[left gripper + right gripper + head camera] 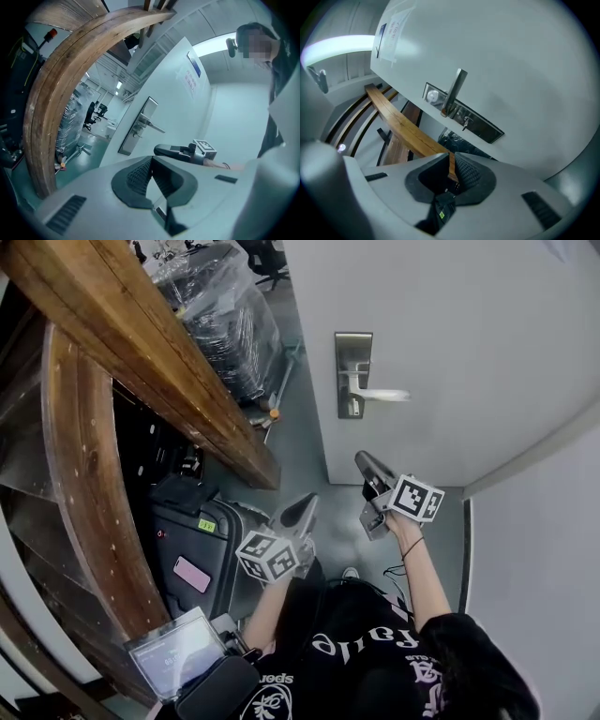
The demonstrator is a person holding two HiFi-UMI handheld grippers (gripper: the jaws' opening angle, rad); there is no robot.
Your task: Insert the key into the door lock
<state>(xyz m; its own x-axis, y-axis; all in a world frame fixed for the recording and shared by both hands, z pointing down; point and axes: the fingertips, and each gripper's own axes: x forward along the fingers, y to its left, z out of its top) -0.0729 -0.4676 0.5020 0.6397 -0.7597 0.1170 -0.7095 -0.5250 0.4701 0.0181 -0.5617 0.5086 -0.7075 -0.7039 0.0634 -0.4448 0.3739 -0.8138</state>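
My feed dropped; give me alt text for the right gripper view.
The right tool, jaws together, faces a pale grey door with a silver lever handle on a long metal lock plate. A curved wooden beam runs behind the jaws.

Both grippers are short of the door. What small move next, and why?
Probably ease the right gripper forward toward the lock plate. It is nearer the door than the left gripper, its jaws are together with no key between them, and a small key-like thing already sticks out of the plate below the handle.
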